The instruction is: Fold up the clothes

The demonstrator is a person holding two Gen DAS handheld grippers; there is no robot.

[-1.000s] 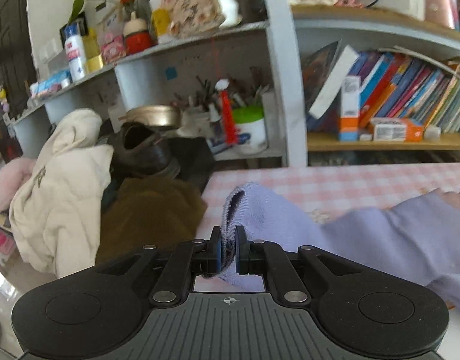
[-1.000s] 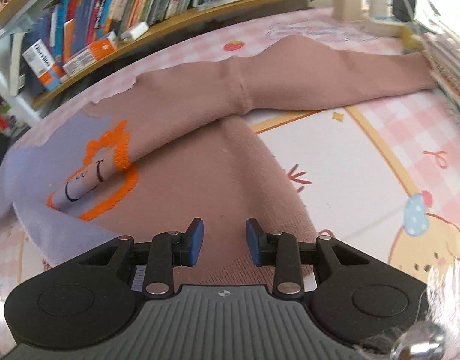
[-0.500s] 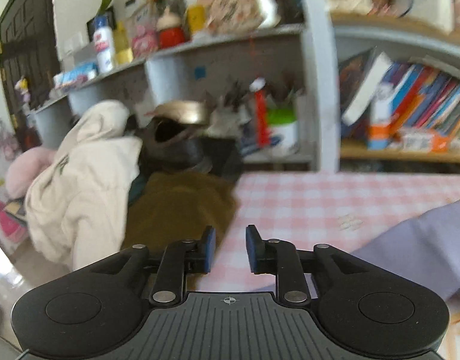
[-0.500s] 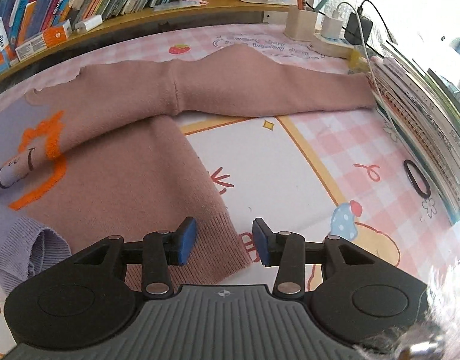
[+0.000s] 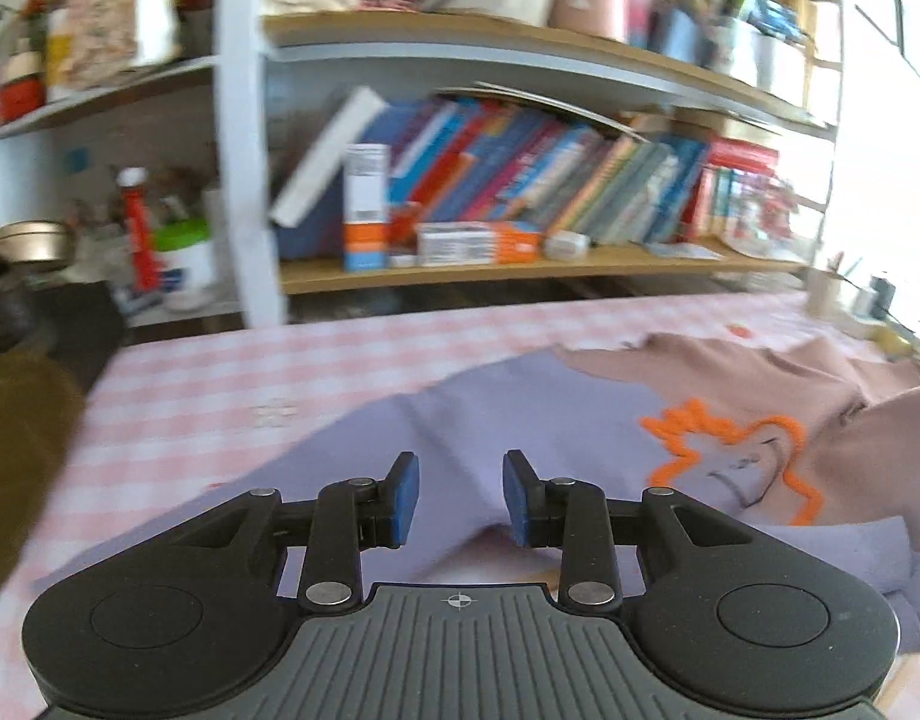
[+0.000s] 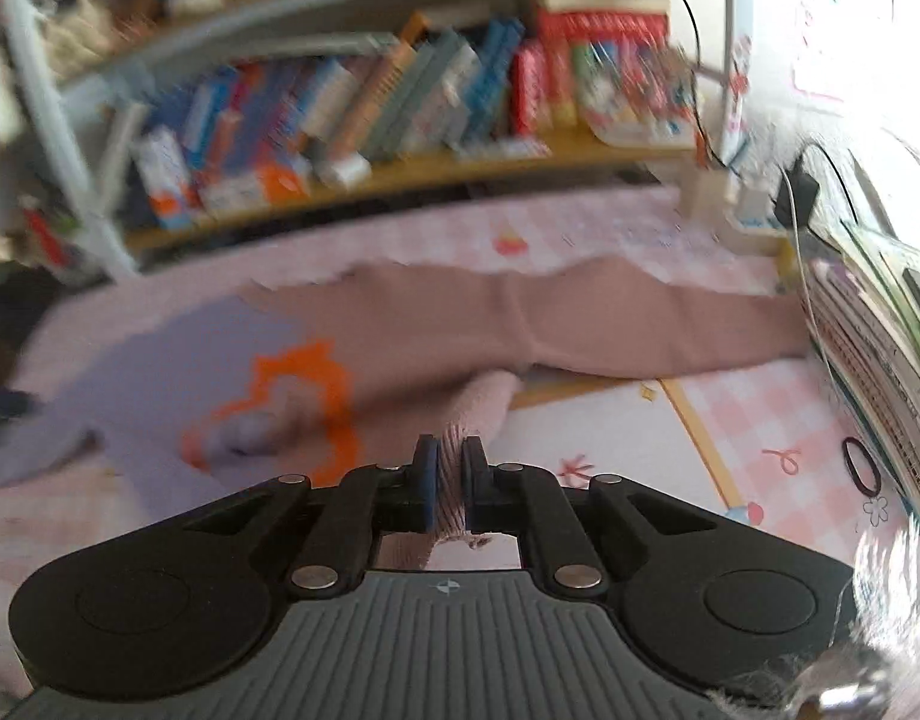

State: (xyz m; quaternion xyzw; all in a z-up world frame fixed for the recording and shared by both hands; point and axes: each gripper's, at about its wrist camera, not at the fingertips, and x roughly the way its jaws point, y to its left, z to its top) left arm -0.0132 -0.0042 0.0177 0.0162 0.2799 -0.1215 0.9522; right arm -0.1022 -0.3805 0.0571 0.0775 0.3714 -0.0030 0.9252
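Note:
A sweater lies on the pink checked tablecloth (image 5: 250, 372). It has a lilac half (image 5: 520, 420), a dusty pink half (image 6: 580, 324) and an orange outlined figure (image 6: 298, 402) on the chest. My left gripper (image 5: 460, 498) hovers over the lilac side. Its jaws are opening, and the cloth below them is not pinched. My right gripper (image 6: 451, 480) is shut on the pink ribbed hem, which rises from the table in a raised fold. The pink sleeve (image 6: 700, 330) stretches out to the right.
A bookshelf (image 5: 520, 198) full of books stands behind the table. A stack of books and papers (image 6: 868, 360), a black hair tie (image 6: 859, 468) and a power strip with a charger (image 6: 760, 204) sit at the right edge. A brown garment (image 5: 16, 420) lies off the left end.
My left gripper let go of the lilac cloth, opened and swung right over the sweater. My right gripper closed on the pink hem and lifted it.

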